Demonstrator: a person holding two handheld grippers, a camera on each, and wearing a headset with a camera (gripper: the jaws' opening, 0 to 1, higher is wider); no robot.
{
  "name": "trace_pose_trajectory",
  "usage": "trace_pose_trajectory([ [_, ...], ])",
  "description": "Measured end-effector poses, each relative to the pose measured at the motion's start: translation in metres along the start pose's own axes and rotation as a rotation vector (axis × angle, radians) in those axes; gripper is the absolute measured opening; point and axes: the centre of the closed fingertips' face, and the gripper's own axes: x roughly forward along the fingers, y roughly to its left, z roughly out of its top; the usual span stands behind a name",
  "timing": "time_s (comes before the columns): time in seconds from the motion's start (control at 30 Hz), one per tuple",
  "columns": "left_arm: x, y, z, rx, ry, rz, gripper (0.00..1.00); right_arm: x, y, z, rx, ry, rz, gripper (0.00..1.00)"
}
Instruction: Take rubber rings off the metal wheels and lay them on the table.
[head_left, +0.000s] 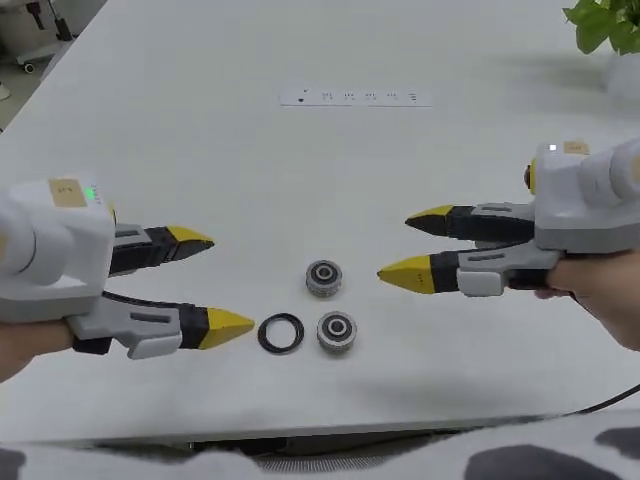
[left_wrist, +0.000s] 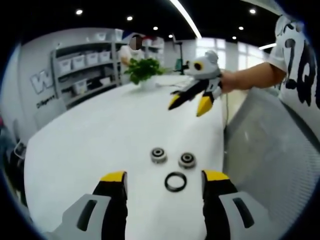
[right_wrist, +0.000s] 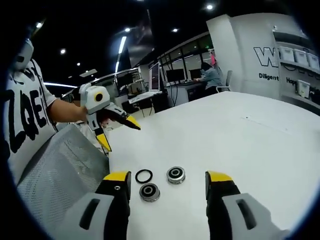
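Currently one rubber ring (head_left: 281, 333) lies flat on the white bench (head_left: 300, 170), just left of the near metal wheel (head_left: 337, 331); the far wheel (head_left: 323, 277) sits close behind. The left tool (head_left: 230, 282) and right tool (head_left: 394, 246) hover either side, jaws spread, empty.

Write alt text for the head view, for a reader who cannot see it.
Two metal wheels and a loose black rubber ring lie on a white table between two open yellow-tipped claws, the left claw nearest the ring, the right claw beside the farther wheel. A white power strip lies farther back, and a plant shows at top right.
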Motion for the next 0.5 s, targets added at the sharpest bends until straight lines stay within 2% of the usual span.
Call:
trace_pose_trajectory([
  [0.23, -0.002, 0.001, -0.004, -0.011, 0.0, 0.009, 0.62, -0.004, 0.002, -0.012, -0.013, 0.023, -0.012, 0.64],
  [0.5, -0.002, 0.0, -0.009, -0.022, 0.006, 0.013, 0.64, -0.011, 0.001, -0.031, -0.019, 0.06, -0.03, 0.67],
])
